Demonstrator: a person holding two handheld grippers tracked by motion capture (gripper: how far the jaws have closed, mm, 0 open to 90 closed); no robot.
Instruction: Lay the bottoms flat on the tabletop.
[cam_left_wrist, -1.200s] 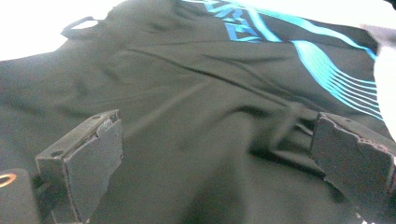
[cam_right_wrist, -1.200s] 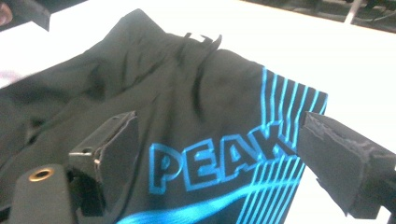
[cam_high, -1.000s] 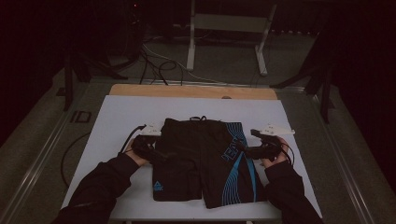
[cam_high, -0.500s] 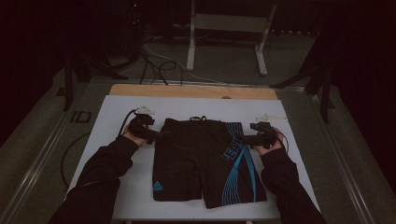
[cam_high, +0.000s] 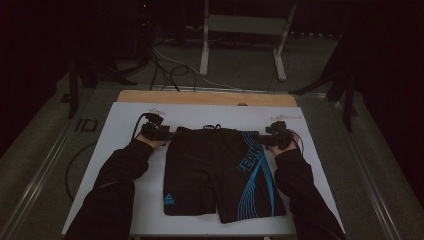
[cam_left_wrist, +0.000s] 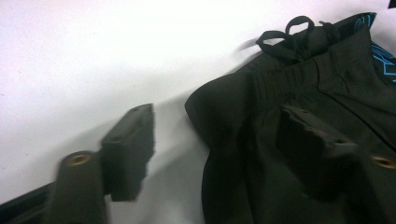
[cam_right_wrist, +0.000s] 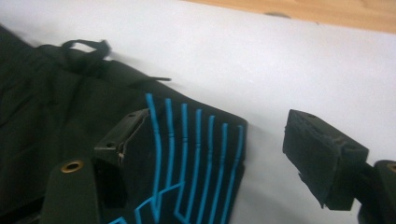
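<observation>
Shorts (cam_high: 220, 172) lay mid-frame on the tabletop (cam_high: 125, 117), left tongs (cam_high: 167, 134) and right tongs (cam_high: 257, 138) flanking the waistband

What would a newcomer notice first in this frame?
Black shorts with bright blue stripes lie flat in the middle of the white table cover, waistband away from the person. The left gripper and right gripper sit at the two waistband corners, each with open jaws straddling the fabric edge, one jaw over the cloth and one over the cover. The room beyond the table is dark.
</observation>
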